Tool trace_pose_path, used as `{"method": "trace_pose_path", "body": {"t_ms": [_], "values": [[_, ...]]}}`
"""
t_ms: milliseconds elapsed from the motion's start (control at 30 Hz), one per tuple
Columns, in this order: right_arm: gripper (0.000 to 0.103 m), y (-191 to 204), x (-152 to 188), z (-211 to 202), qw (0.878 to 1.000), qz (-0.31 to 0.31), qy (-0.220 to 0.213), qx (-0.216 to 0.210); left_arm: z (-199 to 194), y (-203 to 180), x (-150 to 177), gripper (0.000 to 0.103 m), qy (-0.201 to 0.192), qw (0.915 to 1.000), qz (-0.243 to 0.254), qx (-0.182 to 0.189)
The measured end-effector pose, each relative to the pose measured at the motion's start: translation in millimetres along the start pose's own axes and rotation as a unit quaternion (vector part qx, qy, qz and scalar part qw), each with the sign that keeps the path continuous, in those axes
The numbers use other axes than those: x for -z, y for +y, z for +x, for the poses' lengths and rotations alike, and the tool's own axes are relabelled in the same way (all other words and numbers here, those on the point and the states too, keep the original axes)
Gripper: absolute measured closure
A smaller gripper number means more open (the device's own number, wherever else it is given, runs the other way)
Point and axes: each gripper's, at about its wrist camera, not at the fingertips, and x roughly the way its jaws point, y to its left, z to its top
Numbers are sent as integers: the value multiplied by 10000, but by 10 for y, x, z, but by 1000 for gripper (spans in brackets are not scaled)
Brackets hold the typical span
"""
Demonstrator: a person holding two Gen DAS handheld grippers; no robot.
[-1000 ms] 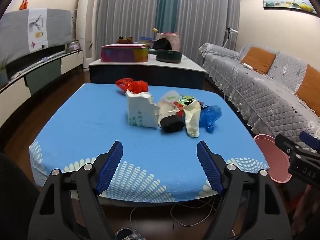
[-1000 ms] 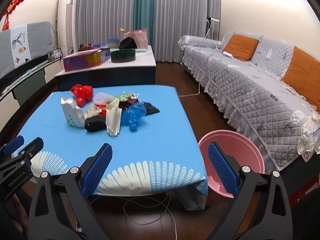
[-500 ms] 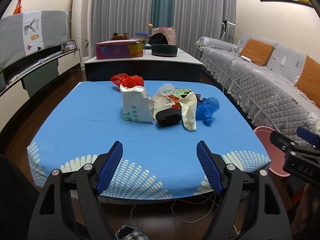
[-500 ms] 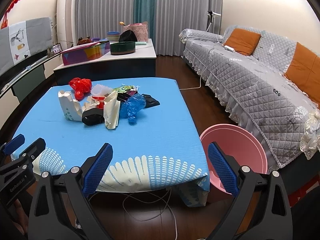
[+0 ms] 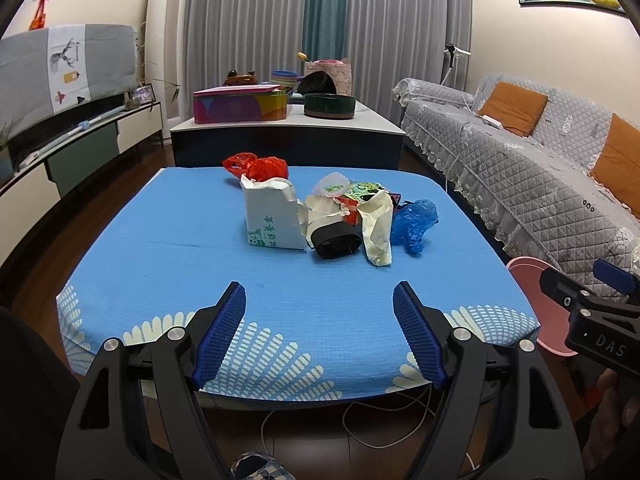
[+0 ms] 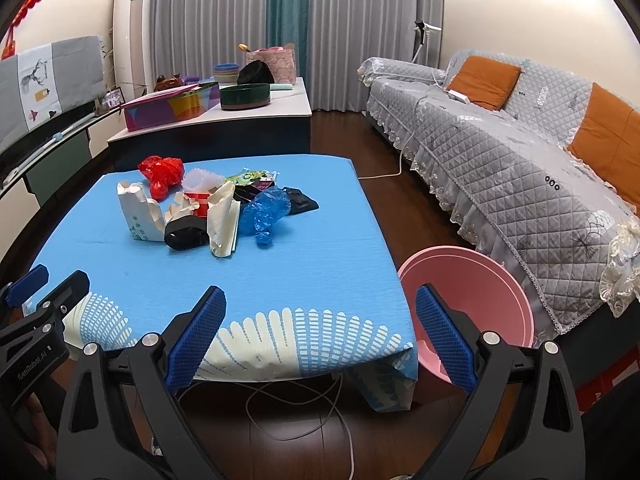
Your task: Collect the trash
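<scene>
At the tabletop's near edge, both grippers wait spread wide, empty.
Left gripper (image 5: pixel 319 308) and right gripper (image 6: pixel 320 316) face the mid-tabletop (image 5: pixel 160 264) trash pile (image 5: pixel 328 212): light, crushable, likely slippery; pinch the black wrapper (image 5: pixel 336 242) first. Pink basin (image 6: pixel 472 292) stands beside.

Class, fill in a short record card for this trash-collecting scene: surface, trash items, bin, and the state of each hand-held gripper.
surface: table with blue cloth
trash pile: torn white carton, red bag, black band, cream wrapper, blue bag
bin: pink basin on the floor, between table and sofa
left hand-held gripper: open, holding nothing, short of the pile
right hand-held gripper: open, holding nothing
</scene>
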Motion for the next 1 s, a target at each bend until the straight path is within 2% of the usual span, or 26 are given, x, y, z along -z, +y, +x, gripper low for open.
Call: {"method": "trace_pose_path", "body": {"t_ms": [1000], "values": [[9,46,-4,-16,9994,-135,-170,260,28,12,20,29,12,10000,-26,51]]}}
